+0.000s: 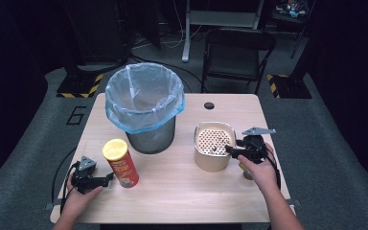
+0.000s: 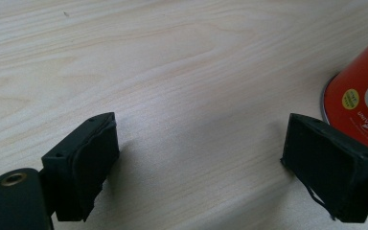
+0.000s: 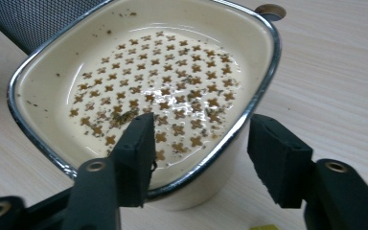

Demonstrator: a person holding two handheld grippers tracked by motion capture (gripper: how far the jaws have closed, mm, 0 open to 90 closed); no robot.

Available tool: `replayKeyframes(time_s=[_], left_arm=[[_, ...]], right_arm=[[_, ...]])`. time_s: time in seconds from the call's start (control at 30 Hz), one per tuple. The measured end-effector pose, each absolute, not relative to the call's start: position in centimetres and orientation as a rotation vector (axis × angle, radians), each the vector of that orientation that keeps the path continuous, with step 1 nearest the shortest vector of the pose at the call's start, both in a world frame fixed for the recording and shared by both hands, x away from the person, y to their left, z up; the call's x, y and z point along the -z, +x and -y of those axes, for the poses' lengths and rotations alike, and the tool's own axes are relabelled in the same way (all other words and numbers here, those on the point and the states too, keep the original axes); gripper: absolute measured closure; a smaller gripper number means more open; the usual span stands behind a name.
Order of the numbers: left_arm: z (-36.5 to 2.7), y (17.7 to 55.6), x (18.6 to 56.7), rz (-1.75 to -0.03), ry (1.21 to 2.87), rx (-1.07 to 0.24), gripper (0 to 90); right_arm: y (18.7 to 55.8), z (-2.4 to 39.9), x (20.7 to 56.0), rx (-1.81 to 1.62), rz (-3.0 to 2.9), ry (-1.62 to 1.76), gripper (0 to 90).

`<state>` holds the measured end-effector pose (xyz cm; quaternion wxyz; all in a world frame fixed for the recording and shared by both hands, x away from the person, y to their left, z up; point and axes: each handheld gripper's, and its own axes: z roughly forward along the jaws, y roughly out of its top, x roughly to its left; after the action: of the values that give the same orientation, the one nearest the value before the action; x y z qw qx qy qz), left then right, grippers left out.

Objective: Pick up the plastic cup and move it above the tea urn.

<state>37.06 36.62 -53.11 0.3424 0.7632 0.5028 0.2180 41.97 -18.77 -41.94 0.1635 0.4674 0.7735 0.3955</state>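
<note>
A cream metal container (image 1: 210, 163) with a perforated bottom flecked with brown crumbs stands on the table at the right. My right gripper (image 1: 228, 150) reaches over its near-right rim (image 3: 263, 72). One jaw is inside the container and the other outside, with the wall between them. A strip of table shows between the outer jaw and the wall, so the pads do not press on it. My left gripper (image 1: 109, 178) rests on the table at the left, open with nothing between its fingers (image 2: 91, 163). A red snack can with a yellow lid (image 1: 121, 164) stands upright just right of it (image 2: 364, 105).
A mesh waste bin with a blue plastic liner (image 1: 146, 108) stands at the table's back middle, left of the container. A small yellow object (image 1: 245, 171) lies under my right hand. A cable hole (image 1: 209, 105) sits near the far edge. A folding chair (image 1: 237, 52) stands beyond the table.
</note>
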Motion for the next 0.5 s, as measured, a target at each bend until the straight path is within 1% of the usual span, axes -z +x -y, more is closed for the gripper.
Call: replayKeyframes(time_s=[0.13, 0.17, 0.3, 0.33, 0.43, 0.5], left_arm=[[-36.6, 37.0, 53.1, -1.312, 1.982, -0.559, 11.9], [-36.6, 37.0, 53.1, -1.311, 1.983, -0.561, 11.8], [-36.6, 37.0, 53.1, -1.311, 1.983, -0.561, 11.9], [-36.6, 37.0, 53.1, -1.311, 1.983, -0.561, 11.9], [-36.6, 37.0, 53.1, -1.311, 1.983, -0.561, 11.8], [-36.6, 37.0, 53.1, -1.311, 1.983, -0.561, 11.8]], right_arm=[[40.9, 18.4, 42.2, -1.162, -2.196, 1.289, 45.4], [40.1, 18.2, 42.2, -1.187, -2.22, 1.262, 46.4], [38.9, 17.9, 42.2, -1.192, -2.264, 1.206, 46.4], [37.9, 17.6, 42.2, -1.197, -2.295, 1.169, 46.5], [37.0, 17.3, 42.2, -1.205, -2.328, 1.123, 46.8], [35.7, 17.0, 42.0, -1.193, -2.387, 1.047, 48.9]])
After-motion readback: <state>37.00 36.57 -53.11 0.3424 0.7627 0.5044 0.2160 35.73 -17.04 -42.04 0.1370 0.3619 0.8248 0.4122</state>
